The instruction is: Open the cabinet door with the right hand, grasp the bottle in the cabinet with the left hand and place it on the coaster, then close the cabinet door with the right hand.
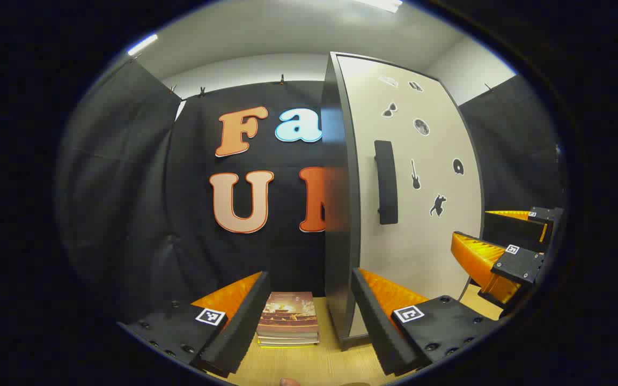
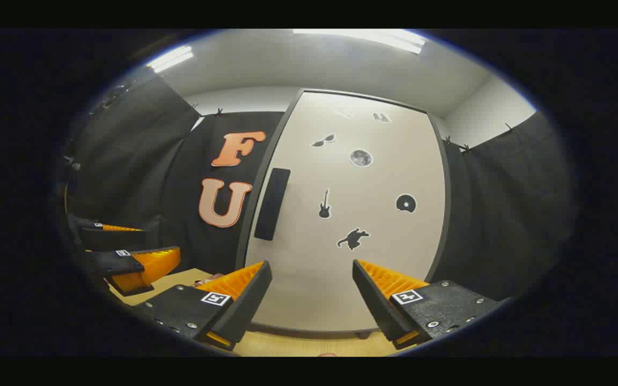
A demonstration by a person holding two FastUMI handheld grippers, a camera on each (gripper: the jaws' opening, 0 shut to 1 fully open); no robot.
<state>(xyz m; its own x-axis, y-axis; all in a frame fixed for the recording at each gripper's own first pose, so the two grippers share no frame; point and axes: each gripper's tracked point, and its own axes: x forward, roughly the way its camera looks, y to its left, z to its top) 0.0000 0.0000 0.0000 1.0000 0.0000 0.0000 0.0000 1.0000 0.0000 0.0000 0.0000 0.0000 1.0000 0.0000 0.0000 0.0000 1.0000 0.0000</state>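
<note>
Cabinet door [image 2: 341,214] stands shut beyond right gripper [image 2: 311,300], fingers spread wide, gripping nothing.

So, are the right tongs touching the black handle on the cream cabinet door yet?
Apart. In the right gripper view the open right tongs sit below and right of the black handle, bare cream cabinet door between them.
</note>
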